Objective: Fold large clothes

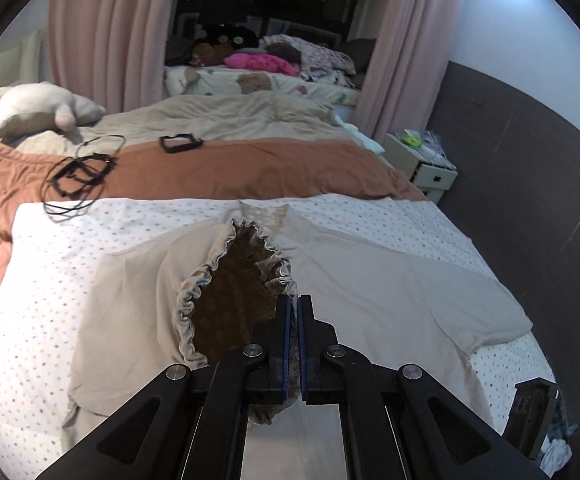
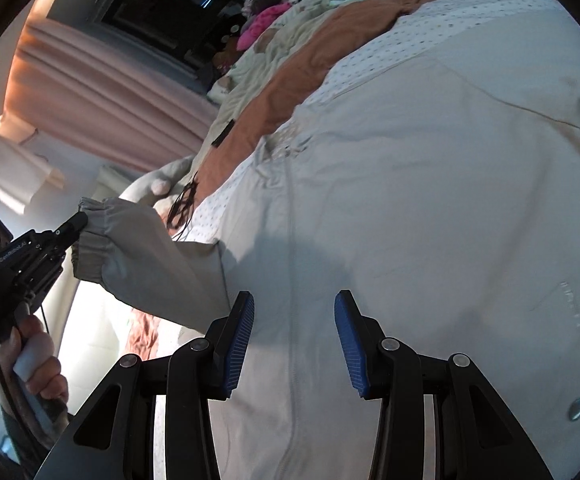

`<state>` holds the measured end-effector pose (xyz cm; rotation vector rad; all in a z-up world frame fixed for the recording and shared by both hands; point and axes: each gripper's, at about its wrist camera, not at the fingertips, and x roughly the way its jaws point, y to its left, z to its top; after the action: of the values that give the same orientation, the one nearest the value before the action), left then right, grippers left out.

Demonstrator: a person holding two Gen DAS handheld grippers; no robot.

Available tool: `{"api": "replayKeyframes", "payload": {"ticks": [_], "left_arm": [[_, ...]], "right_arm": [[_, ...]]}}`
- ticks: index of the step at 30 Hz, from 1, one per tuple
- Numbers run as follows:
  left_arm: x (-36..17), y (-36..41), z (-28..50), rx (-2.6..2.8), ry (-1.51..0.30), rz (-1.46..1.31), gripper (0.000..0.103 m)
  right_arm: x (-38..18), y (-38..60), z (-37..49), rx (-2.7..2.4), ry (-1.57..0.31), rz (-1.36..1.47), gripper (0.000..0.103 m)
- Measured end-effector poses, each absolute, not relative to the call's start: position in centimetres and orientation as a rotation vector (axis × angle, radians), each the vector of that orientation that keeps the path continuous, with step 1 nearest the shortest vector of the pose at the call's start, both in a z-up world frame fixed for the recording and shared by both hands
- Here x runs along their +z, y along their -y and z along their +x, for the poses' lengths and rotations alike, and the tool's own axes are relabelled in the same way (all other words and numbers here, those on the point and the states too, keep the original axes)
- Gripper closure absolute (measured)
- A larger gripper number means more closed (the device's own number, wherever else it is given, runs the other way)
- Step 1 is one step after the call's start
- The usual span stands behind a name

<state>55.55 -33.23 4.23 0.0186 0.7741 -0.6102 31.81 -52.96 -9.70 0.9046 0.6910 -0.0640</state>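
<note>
Beige jacket, spread on bed for folding. Left gripper: jaws clamped on sleeve cuff, lifted at frame left. Right gripper: jaws half-wide, empty.

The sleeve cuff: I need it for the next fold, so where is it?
In the right wrist view the sleeve cuff is at far left, pinched in the left gripper and lifted off the beige jacket on the bed.

Jacket: matt beige cloth, smooth, elastic cuff gathered. Grippers' arms matt black plastic w/ shiny metal rivets; blue ribbed pads.
</note>
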Motion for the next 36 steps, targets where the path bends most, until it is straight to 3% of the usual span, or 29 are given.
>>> {"api": "replayKeyframes", "payload": {"ticks": [5,7,8,9,10,11,12,17,31,36], "left_arm": [[2.6,38.4,55.3,-0.729,-0.815,0.091,0.1],[1.9,40.1,55.1,-0.801,-0.847,0.1,0.094],[1.6,40.9,54.8,-0.827,-0.869,0.107,0.081],[1.3,41.4,54.7,-0.84,-0.887,0.114,0.056],[1.2,41.7,54.6,-0.847,-0.889,0.116,0.042],[1.2,41.9,54.4,-0.85,-0.873,0.113,0.022],[1.3,41.5,54.2,-0.844,-0.849,0.11,0.016],[1.2,39.1,54.1,-0.775,-0.826,0.089,0.016],[-0.4,20.8,56.7,-0.469,-0.798,-0.009,0.016],[-1.6,14.5,57.8,-0.393,-0.814,-0.052,0.027]], "right_arm": [[-10.7,55.4,30.1,-0.11,-0.686,0.937,0.06],[-11.1,56.2,29.5,-0.126,-0.689,0.944,0.06],[-11.3,56.5,29.4,-0.133,-0.691,0.947,0.06],[-11.5,56.6,29.3,-0.137,-0.694,0.951,0.06],[-11.7,56.7,29.3,-0.141,-0.697,0.955,0.06],[-11.9,56.9,29.3,-0.142,-0.699,0.958,0.06],[-12.0,56.9,29.4,-0.142,-0.703,0.96,0.06],[-12.6,56.3,30.8,-0.123,-0.725,0.959,0.06],[-13.9,51.5,36.4,-0.084,-0.796,0.929,0.06],[-14.8,50.5,38.0,-0.106,-0.829,0.913,0.06]]}}
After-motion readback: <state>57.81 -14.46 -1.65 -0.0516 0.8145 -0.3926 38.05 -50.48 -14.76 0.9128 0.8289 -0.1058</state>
